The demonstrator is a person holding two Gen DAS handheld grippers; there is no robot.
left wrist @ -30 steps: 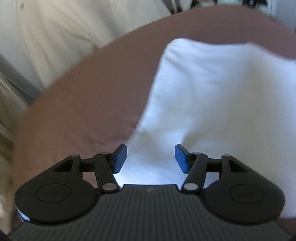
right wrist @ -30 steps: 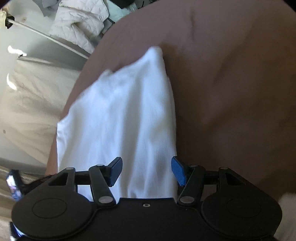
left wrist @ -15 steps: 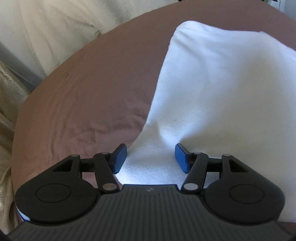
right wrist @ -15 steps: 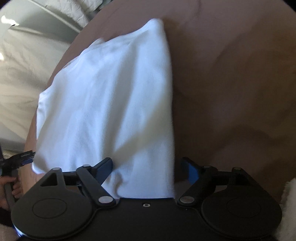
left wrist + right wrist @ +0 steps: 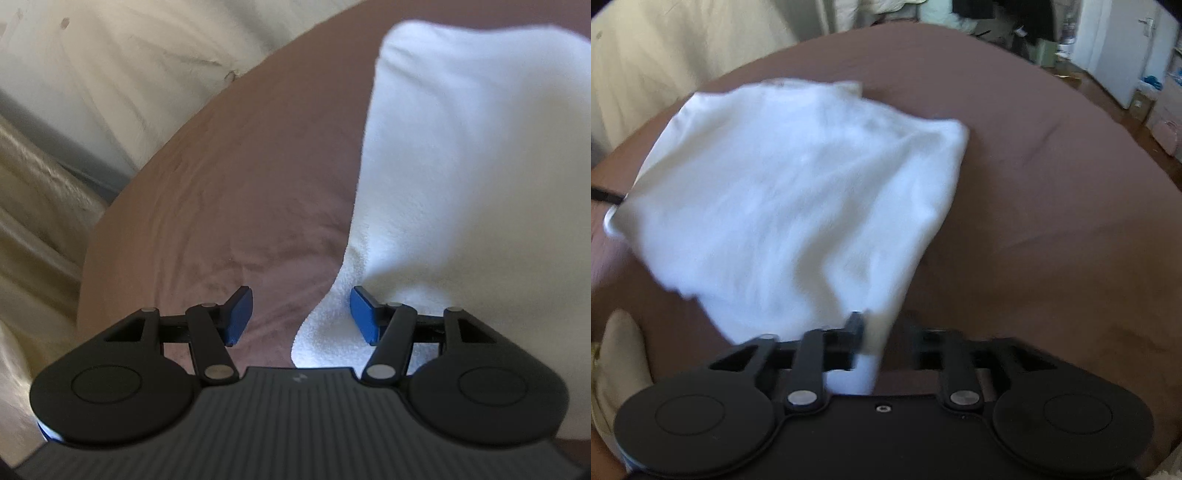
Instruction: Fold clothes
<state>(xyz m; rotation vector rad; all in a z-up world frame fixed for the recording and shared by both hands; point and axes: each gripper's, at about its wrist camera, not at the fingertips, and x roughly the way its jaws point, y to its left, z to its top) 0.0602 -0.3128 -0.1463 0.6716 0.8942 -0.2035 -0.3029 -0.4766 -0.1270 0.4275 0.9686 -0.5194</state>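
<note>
A white garment (image 5: 461,166) lies on a brown bed sheet (image 5: 221,203). In the left wrist view its left edge curves down between the blue pads (image 5: 364,314) of my left gripper (image 5: 301,314), which stands open just above the cloth without pinching it. In the right wrist view the garment (image 5: 794,184) is spread across the sheet (image 5: 1052,184) and narrows to a strip that runs into my right gripper (image 5: 886,332). Its jaws are drawn close together on that strip, though the picture is blurred there.
Cream fabric (image 5: 92,74) hangs beyond the bed's left edge. Past the far edge of the bed in the right wrist view are a white door (image 5: 1126,48) and floor clutter. A cream object (image 5: 620,362) sits at the lower left.
My right gripper's jaws have gone from wide open to nearly together on the garment's near corner, and its view has swung. The left gripper has slid left so the cloth edge now crosses its gap.
</note>
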